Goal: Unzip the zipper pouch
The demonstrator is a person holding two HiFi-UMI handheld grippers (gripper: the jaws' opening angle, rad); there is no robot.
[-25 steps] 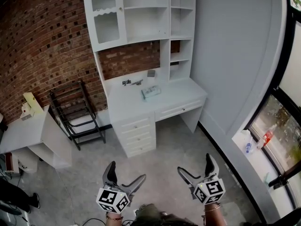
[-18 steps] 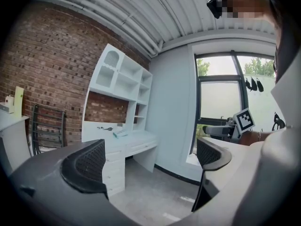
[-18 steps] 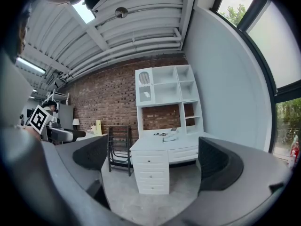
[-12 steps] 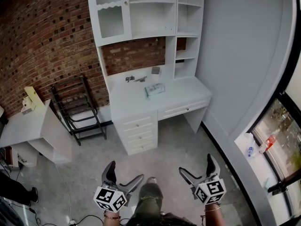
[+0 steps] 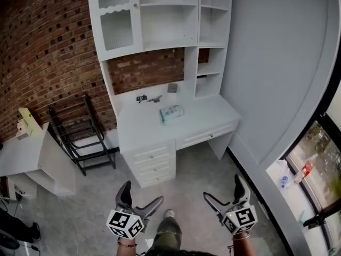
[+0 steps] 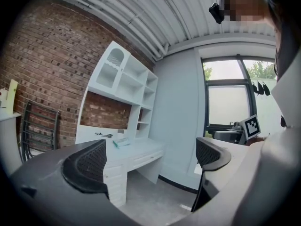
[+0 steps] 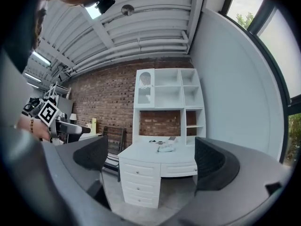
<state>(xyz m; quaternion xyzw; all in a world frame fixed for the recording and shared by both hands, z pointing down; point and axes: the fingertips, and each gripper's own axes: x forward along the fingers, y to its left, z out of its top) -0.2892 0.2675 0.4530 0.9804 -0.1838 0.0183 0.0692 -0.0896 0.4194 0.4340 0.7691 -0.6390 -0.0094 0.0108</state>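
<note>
At the far side of the room, against the brick wall [image 5: 48, 47]: white counter [image 5: 205, 110] with drawers below and a white shelf unit [image 5: 160, 15] above.

- Zipper pouch [image 5: 171, 112]: pale teal, lying flat near the middle of the counter top, apart from everything else. Cannot tell whether its zipper is open or shut; too small.
- Behind it, by the back panel: a small grey box [image 5: 172, 87] and a few small dark items [image 5: 141, 97], not identifiable.
- Left tongs [image 5: 144, 193]: held low at the person's front, over the grey floor [image 5: 192, 169], well apart from the counter. Jaws spread wide, nothing between them.
- Right tongs [image 5: 221, 186]: same height, beside the left, also gaping and empty.
- Both gripper views look across the floor to the counter; the pouch shows small on it, framed between the spread jaws.
- Black metal rack [image 5: 80, 137] leans on the wall left of the counter.
- Person's shoe [image 5: 168, 214] visible between the two tongs.
</note>
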